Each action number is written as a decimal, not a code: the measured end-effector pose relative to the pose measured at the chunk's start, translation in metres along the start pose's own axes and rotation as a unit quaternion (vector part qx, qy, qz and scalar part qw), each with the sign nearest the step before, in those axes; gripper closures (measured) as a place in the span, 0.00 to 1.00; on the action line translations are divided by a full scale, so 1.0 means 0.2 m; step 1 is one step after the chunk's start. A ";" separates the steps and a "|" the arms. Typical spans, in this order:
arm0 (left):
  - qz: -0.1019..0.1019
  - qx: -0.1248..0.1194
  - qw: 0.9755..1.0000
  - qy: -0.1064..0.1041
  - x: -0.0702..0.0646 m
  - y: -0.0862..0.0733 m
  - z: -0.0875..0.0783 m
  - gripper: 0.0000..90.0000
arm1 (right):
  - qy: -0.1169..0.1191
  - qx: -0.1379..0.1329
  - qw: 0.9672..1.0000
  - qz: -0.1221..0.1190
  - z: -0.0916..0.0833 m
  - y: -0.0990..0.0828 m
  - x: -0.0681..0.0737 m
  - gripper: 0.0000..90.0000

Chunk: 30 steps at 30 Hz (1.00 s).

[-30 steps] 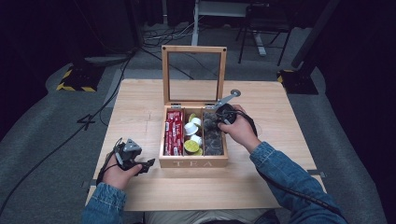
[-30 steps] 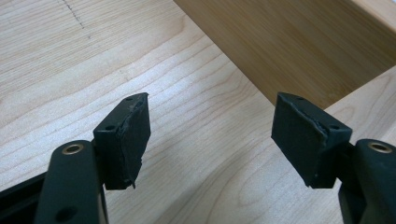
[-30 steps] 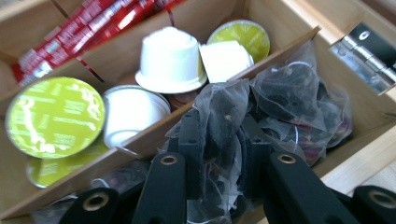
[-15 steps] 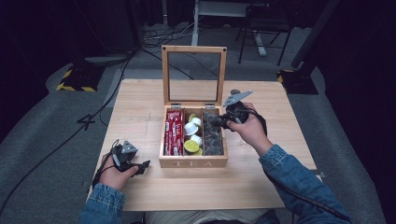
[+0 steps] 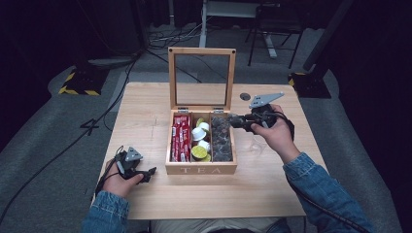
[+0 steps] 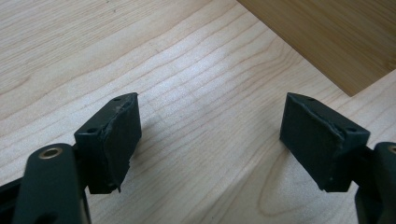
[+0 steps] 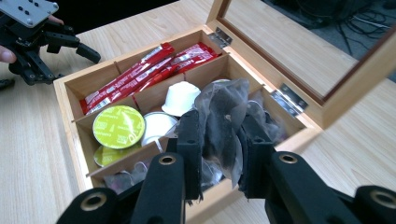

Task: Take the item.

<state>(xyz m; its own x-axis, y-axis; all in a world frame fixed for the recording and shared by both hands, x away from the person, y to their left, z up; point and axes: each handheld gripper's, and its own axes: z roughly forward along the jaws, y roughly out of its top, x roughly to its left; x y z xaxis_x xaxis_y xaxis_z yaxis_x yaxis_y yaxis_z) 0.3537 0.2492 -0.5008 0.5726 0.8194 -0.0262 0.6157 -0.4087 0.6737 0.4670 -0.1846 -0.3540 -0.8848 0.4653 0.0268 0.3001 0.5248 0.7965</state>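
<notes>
Over the table (image 5: 145, 121), right gripper (image 7: 219, 154) pinches sachet (image 7: 222, 116).

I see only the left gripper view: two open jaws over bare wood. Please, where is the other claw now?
Observer: The right claw is at the right side of the open tea box.
Operator: Is it holding something?
Observer: Yes, it is shut on a dark sachet above the box's right compartment.
Operator: What is in the other compartments?
Observer: Red sticks in the left one; capsules in the middle.
</notes>
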 end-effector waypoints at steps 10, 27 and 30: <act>0.004 -0.016 1.000 -0.009 0.03 -0.01 0.01 0.22 | -0.019 -0.005 1.000 0.005 -0.12 -0.06 -0.04 0.82; 0.011 -0.016 1.000 -0.011 0.05 -0.01 0.01 0.22 | -0.073 0.026 0.997 0.012 -0.27 -0.17 -0.11 0.82; 0.010 -0.016 1.000 -0.011 0.05 -0.01 0.01 0.22 | -0.081 0.044 0.996 0.019 -0.28 -0.20 -0.13 0.82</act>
<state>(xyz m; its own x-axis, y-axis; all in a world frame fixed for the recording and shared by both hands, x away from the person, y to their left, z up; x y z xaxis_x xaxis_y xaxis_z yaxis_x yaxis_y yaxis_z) 0.3598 0.2566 -0.5039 0.5971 0.8017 -0.0282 0.5860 -0.4119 0.6978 0.4573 -0.2580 -0.3529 -0.8055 0.5907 -0.0469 0.3687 0.5616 0.7407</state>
